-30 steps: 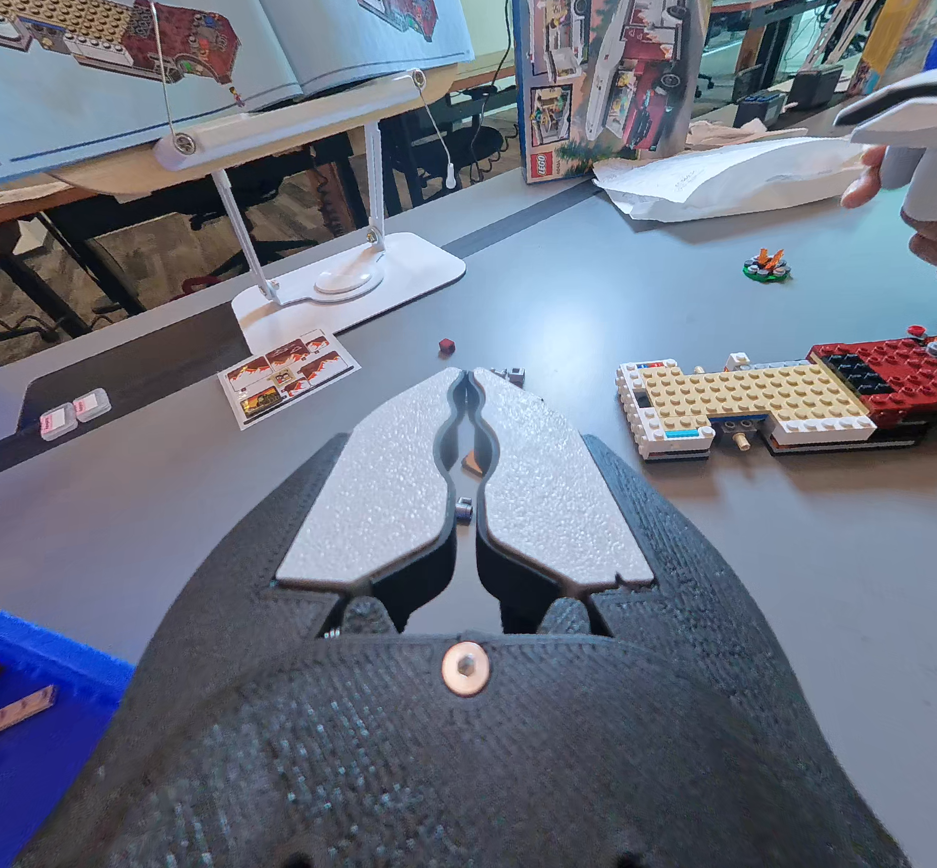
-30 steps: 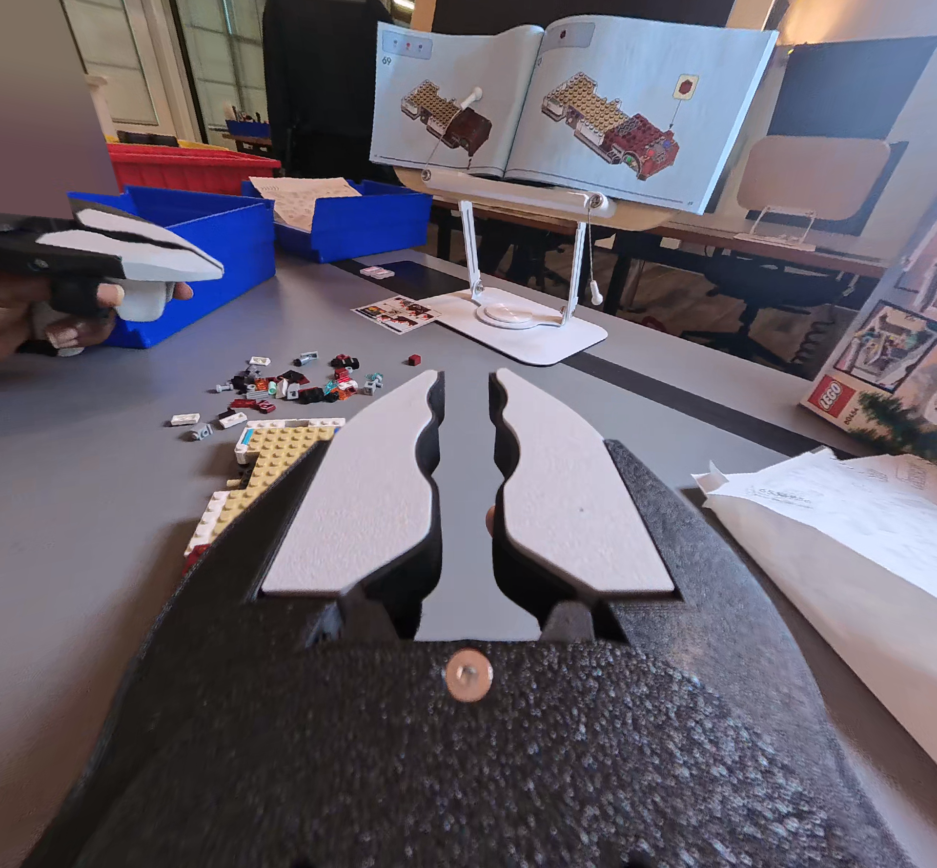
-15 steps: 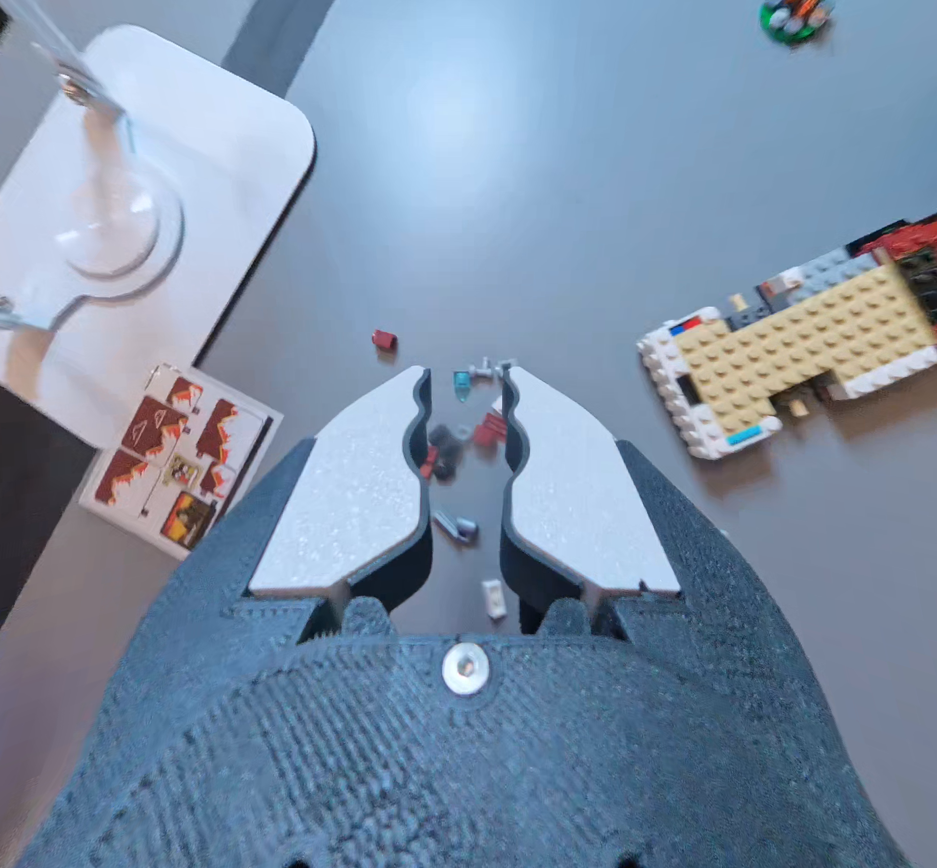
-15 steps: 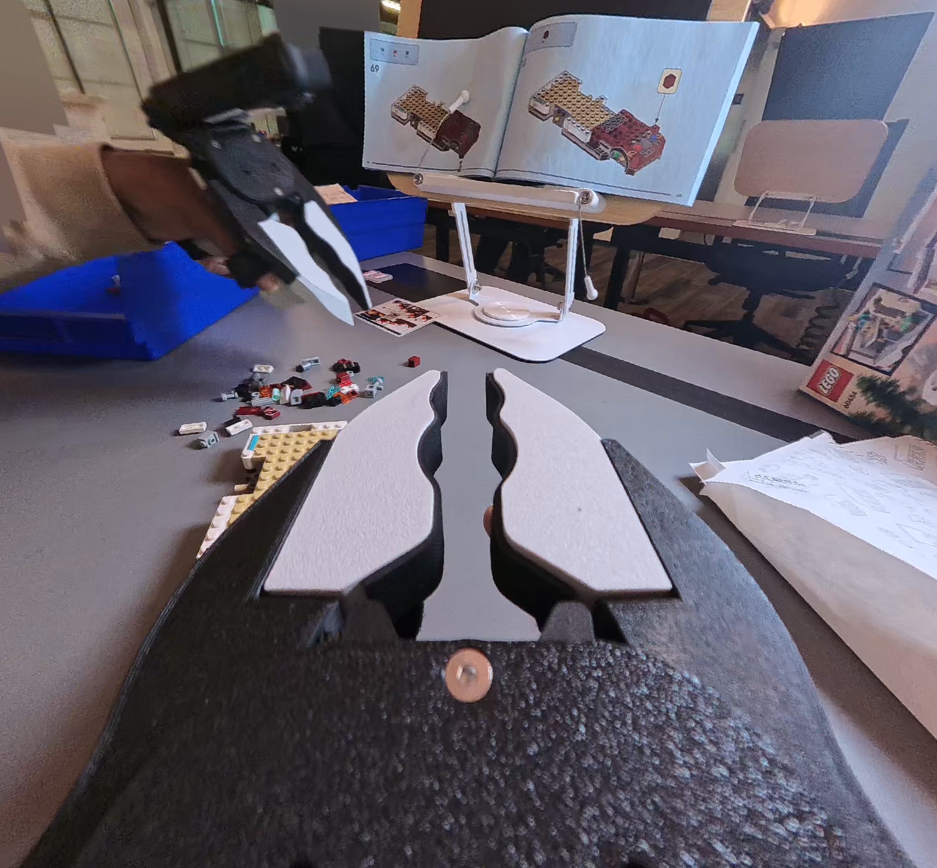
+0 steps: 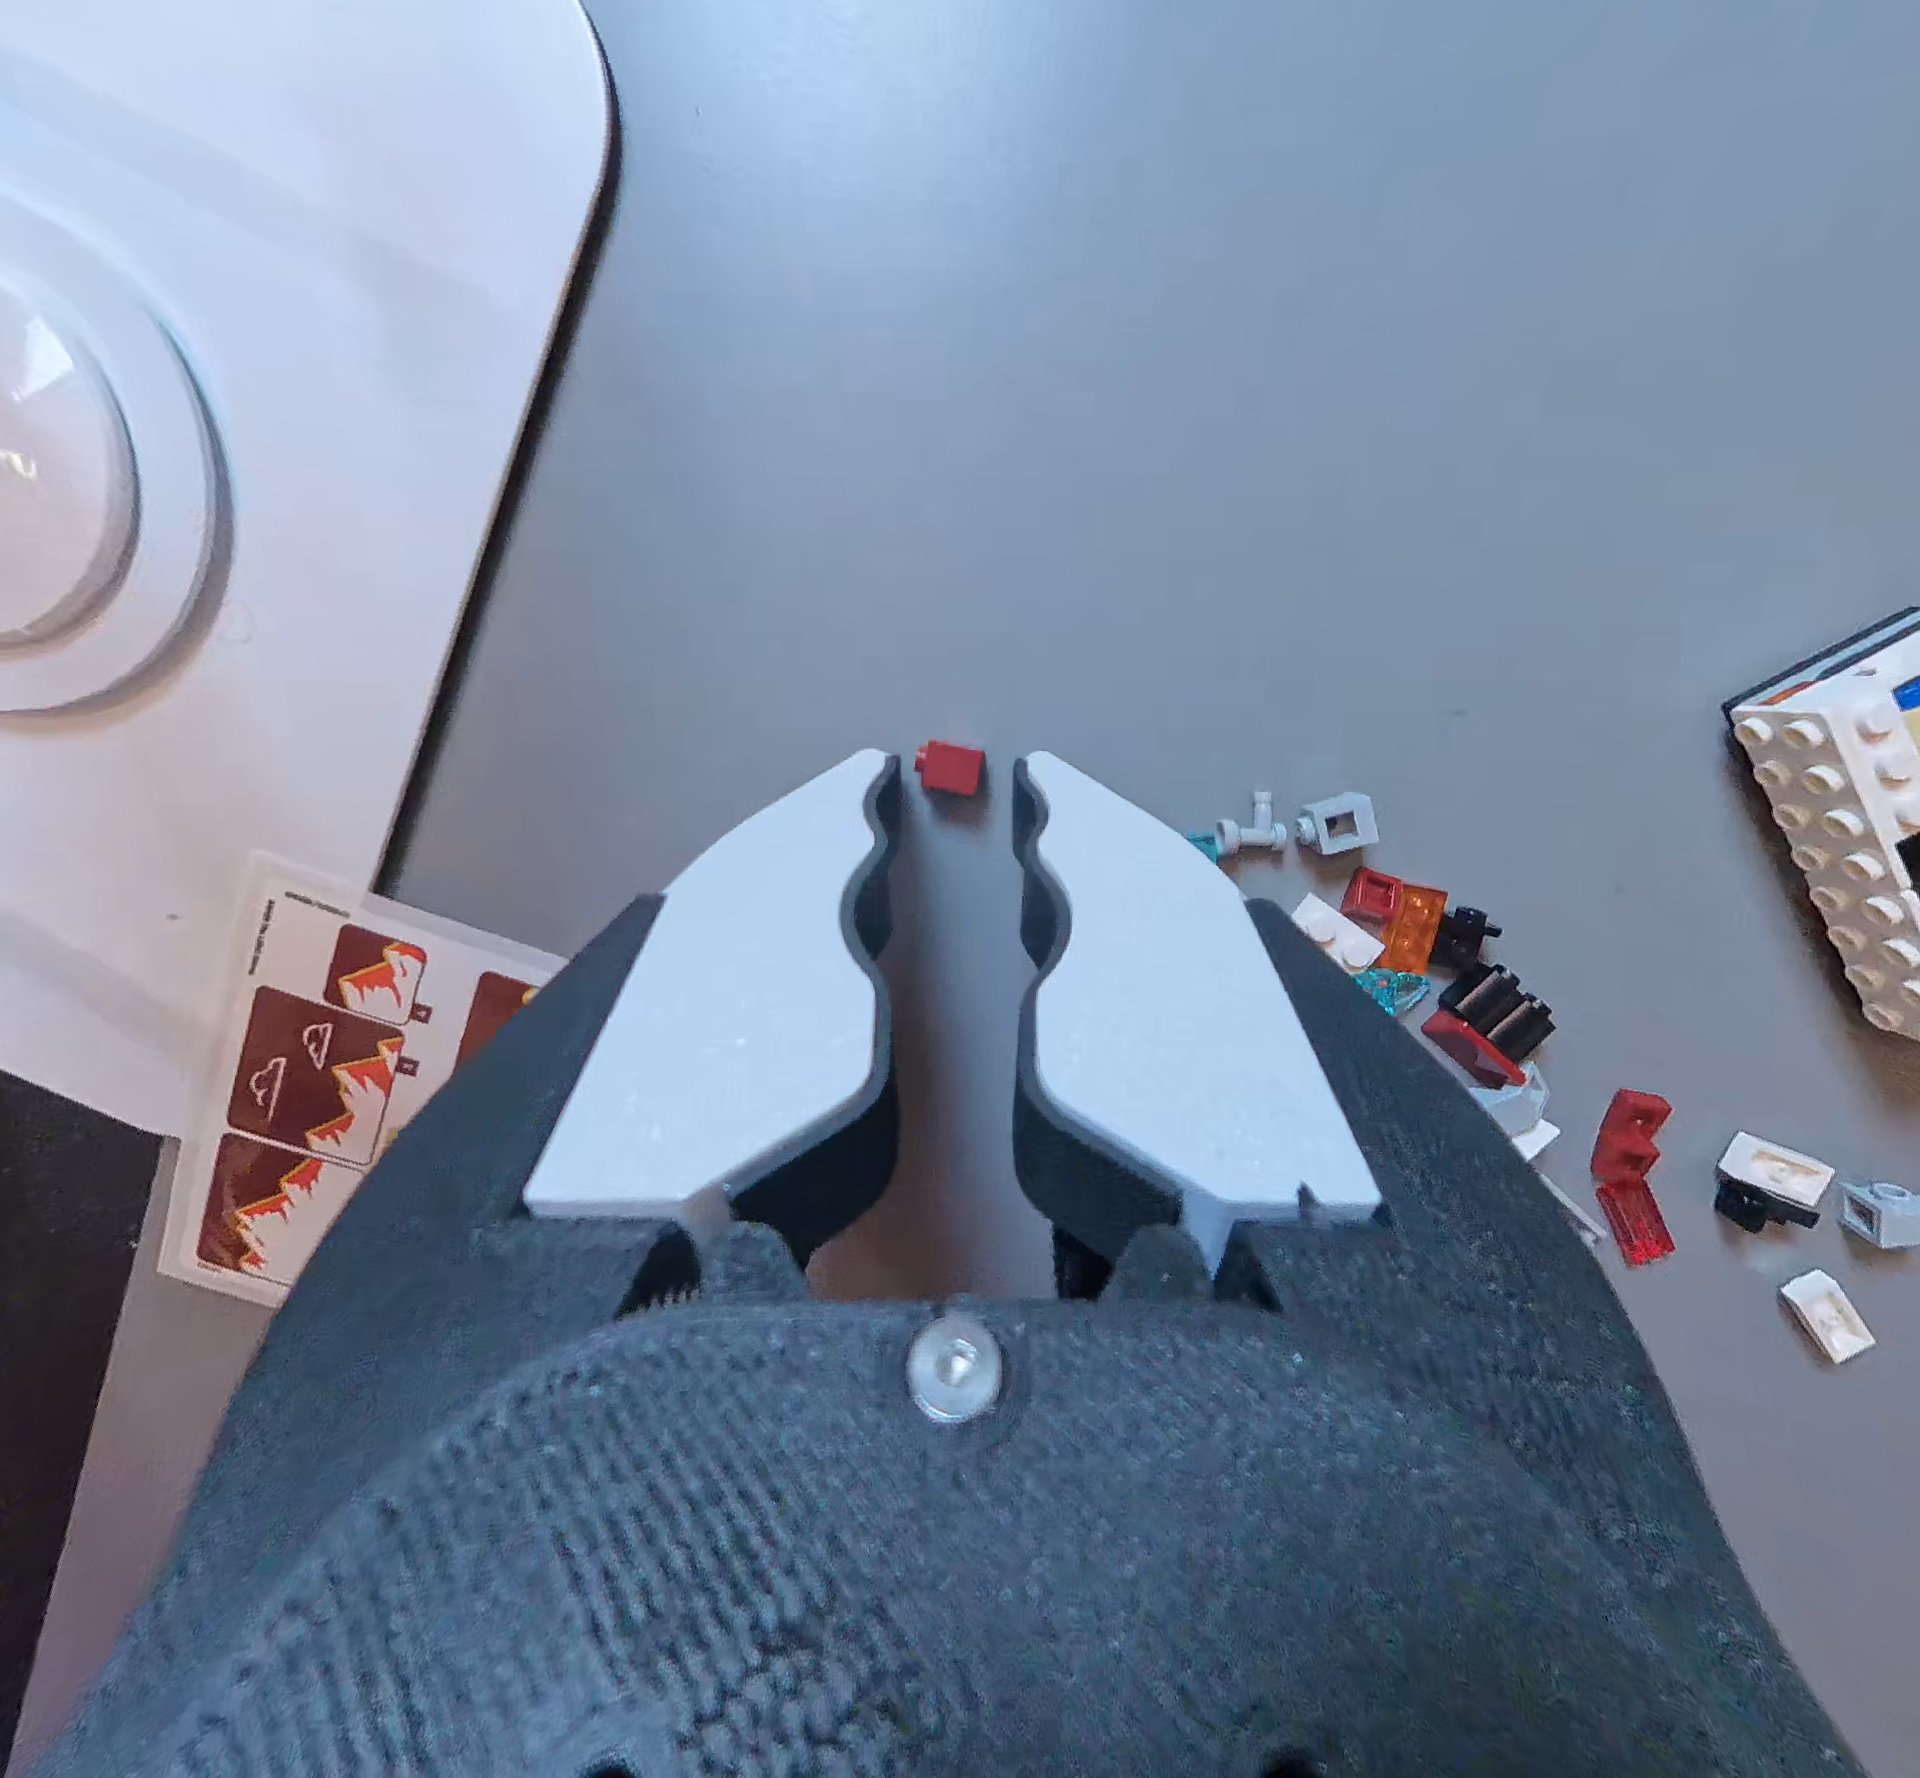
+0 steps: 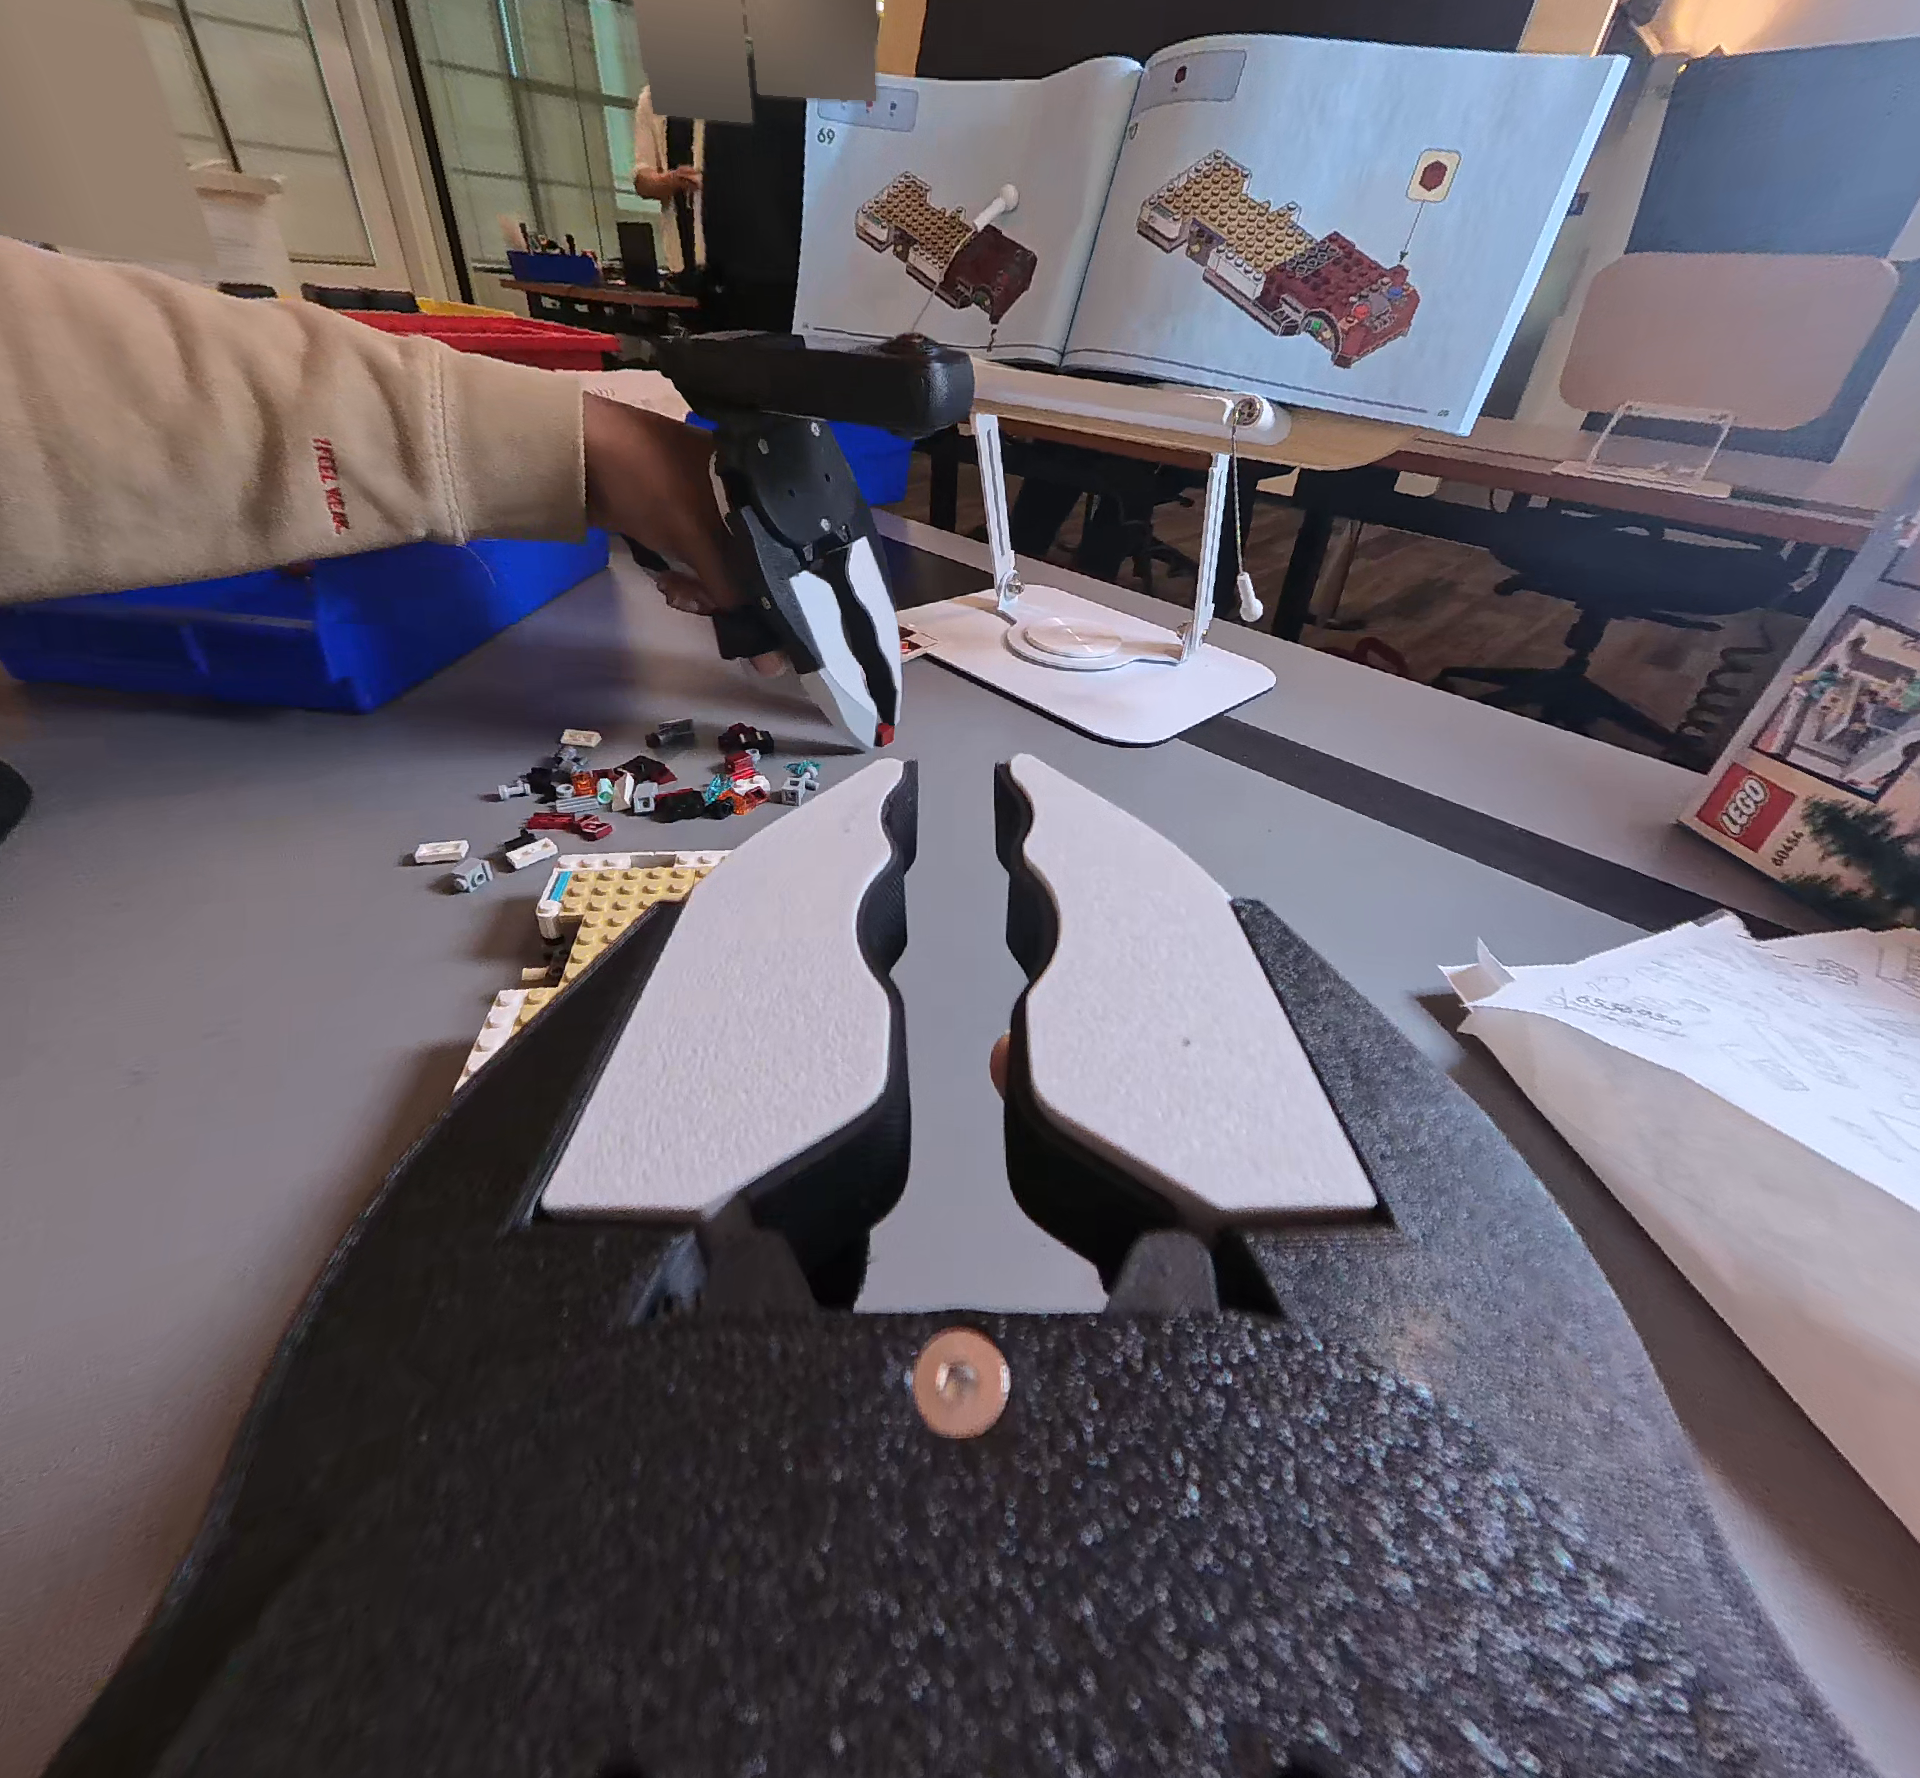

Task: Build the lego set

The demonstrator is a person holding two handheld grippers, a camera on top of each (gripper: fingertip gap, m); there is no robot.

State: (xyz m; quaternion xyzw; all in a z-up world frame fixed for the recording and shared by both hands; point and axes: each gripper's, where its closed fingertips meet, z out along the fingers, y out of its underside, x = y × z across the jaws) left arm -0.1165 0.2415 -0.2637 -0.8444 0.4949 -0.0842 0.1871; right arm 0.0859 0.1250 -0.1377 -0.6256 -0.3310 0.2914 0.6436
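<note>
At the tips of our left claw (image 5: pixel 948 772), tipped down from level to the bench (image 5: pixel 1247 274), lies a small red brick (image 5: pixel 951 770), fingers now spread and clear of it; our right claw (image 6: pixel 956 778) hovers parted, holding nothing.

An open-plan office or lab workspace. A grey table (image 6: pixel 208 1001) stands on wood flooring, with more desks (image 6: pixel 1662 492) and office chairs (image 6: pixel 1621 585) behind it. Tall windows (image 6: pixel 260 87) line the far left wall, and exposed ducting runs overhead. Blue bins (image 6: pixel 312 616) sit at the table's far left edge, and a booklet stand (image 6: pixel 1101 658) at its far edge.
</note>
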